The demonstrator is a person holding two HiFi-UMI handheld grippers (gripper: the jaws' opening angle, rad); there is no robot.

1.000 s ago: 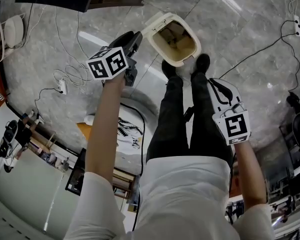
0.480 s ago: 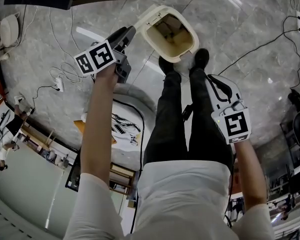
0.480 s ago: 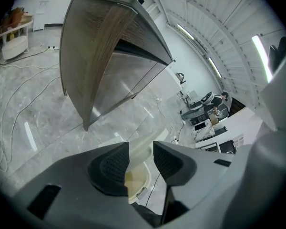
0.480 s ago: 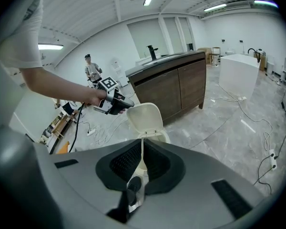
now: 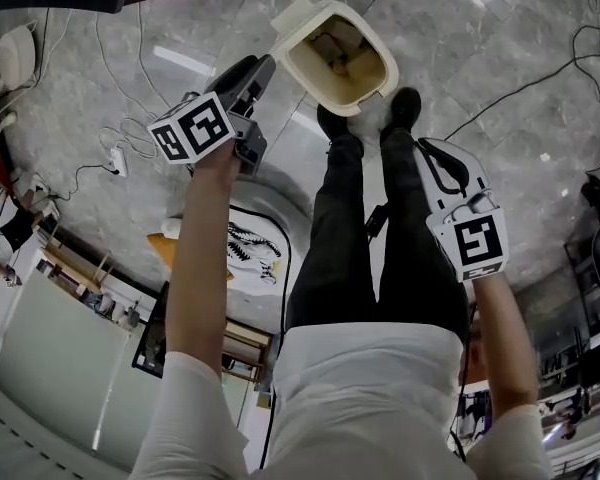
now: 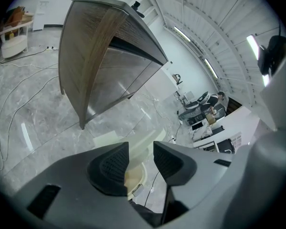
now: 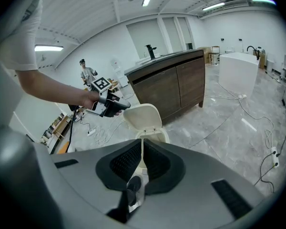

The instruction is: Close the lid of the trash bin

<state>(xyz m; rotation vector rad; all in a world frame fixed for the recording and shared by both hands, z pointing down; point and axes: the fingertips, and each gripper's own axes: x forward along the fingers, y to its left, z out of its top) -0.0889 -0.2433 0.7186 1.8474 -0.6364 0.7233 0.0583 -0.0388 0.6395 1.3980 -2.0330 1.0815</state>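
A cream trash bin (image 5: 390, 68) stands on the marble floor just beyond the person's shoes, its lid (image 5: 298, 13) raised at the far left of the rim. My left gripper (image 5: 260, 68) hovers close beside that lid, to its left. In the left gripper view its jaws (image 6: 140, 149) stand open with nothing between them, and the lid (image 6: 142, 144) shows through the gap. My right gripper (image 5: 435, 163) hangs lower, over the person's right leg, with its jaws (image 7: 142, 159) shut on nothing. The right gripper view shows the upright lid (image 7: 143, 116) and the left gripper (image 7: 120, 106) next to it.
A dark wooden counter (image 7: 171, 87) stands behind the bin, also seen as the counter (image 6: 100, 56). Cables (image 5: 130, 148) trail over the floor at the left. The person's black shoes (image 5: 405, 108) touch the bin's near side. A white printed mat (image 5: 250, 253) lies behind the legs.
My left gripper has rolled a little and shifted slightly by the lid. The right gripper has sunk a bit. The lid stays raised.
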